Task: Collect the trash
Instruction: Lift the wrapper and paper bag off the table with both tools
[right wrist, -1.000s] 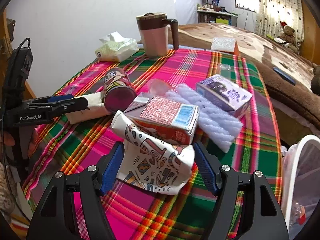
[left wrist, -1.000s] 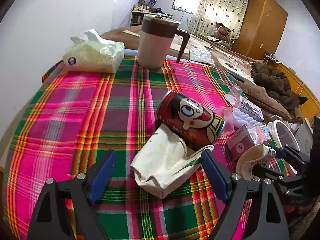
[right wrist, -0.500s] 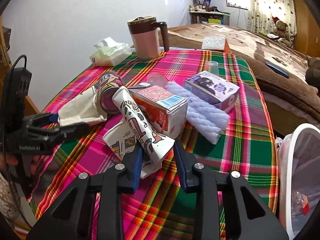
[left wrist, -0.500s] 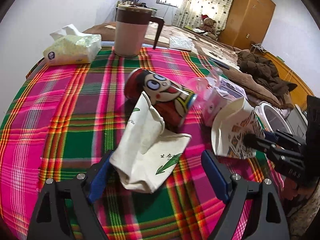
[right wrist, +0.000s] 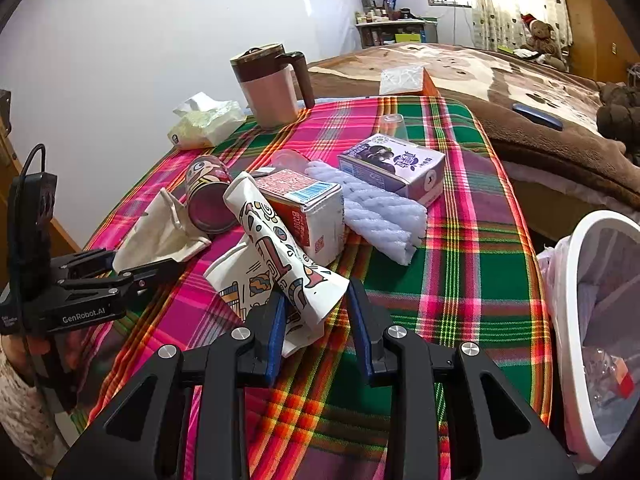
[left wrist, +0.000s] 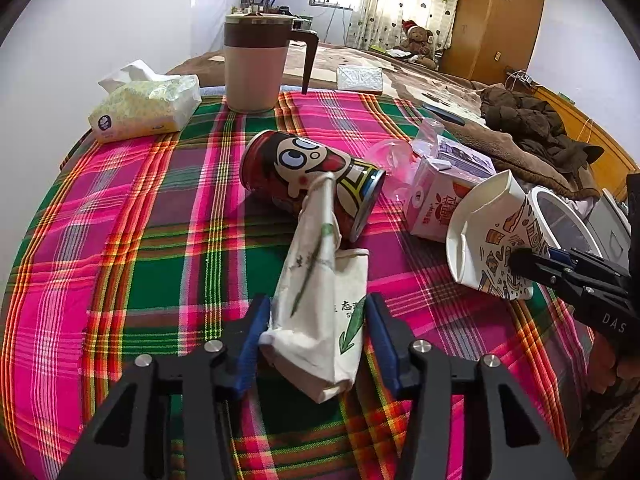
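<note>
A squashed cream paper cup (left wrist: 320,312) lies on the plaid tablecloth (left wrist: 140,240) and leans on a red cartoon can (left wrist: 304,176). My left gripper (left wrist: 318,312) is closing on this cup, and both blue pads press its sides. The right gripper (right wrist: 316,304) is shut on a flattened patterned paper cup (right wrist: 272,248), which tilts up off the cloth. In the left wrist view that patterned cup (left wrist: 488,232) hangs in the right gripper (left wrist: 520,260). The right wrist view shows the left gripper (right wrist: 136,264) at the cream cup (right wrist: 160,232).
A red-and-white carton (right wrist: 308,208), white foam netting (right wrist: 380,212), a purple carton (right wrist: 392,164) and a clear plastic cup (left wrist: 392,152) lie mid-table. A lidded mug (left wrist: 256,68) and tissue pack (left wrist: 144,108) stand at the back. A white bin (right wrist: 580,280) with a bag stands off the right edge.
The left jaws have come in from wide apart onto the cream cup and pinched it narrower. The right jaws shut on the patterned cup and tipped it up.
</note>
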`<state>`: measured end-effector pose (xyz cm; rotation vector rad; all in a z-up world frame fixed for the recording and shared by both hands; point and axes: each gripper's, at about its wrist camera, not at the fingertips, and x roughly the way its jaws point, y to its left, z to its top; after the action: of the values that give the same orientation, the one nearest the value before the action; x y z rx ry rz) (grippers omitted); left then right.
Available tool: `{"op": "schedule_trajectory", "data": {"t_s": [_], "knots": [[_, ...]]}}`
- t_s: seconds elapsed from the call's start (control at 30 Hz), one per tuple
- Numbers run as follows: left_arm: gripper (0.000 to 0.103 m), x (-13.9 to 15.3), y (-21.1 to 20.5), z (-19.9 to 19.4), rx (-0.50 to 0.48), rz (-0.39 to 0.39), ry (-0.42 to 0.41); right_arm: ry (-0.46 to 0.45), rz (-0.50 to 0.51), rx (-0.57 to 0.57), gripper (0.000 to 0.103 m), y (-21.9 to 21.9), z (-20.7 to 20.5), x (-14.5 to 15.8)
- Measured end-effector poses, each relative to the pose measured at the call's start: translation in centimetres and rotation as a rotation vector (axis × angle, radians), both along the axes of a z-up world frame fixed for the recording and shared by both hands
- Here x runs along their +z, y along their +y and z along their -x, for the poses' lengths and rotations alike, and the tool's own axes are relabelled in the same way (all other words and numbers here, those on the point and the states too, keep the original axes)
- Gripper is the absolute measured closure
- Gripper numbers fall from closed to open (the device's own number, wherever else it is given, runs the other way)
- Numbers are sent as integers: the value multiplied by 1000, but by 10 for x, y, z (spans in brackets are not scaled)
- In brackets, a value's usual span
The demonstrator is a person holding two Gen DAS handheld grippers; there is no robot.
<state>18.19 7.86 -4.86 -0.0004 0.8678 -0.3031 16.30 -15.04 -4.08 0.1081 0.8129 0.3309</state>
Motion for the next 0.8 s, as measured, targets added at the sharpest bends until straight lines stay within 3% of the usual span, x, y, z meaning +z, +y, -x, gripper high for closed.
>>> {"op": "schedule_trajectory", "data": {"t_s": [0.43,0.8], "knots": [[56,11,-5,21,38,32,-33,-29,-31,-6,73,-6,13,3],[56,42,-19,40,27,57,-107,-83,-58,-25,73,-22,29,18]]}}
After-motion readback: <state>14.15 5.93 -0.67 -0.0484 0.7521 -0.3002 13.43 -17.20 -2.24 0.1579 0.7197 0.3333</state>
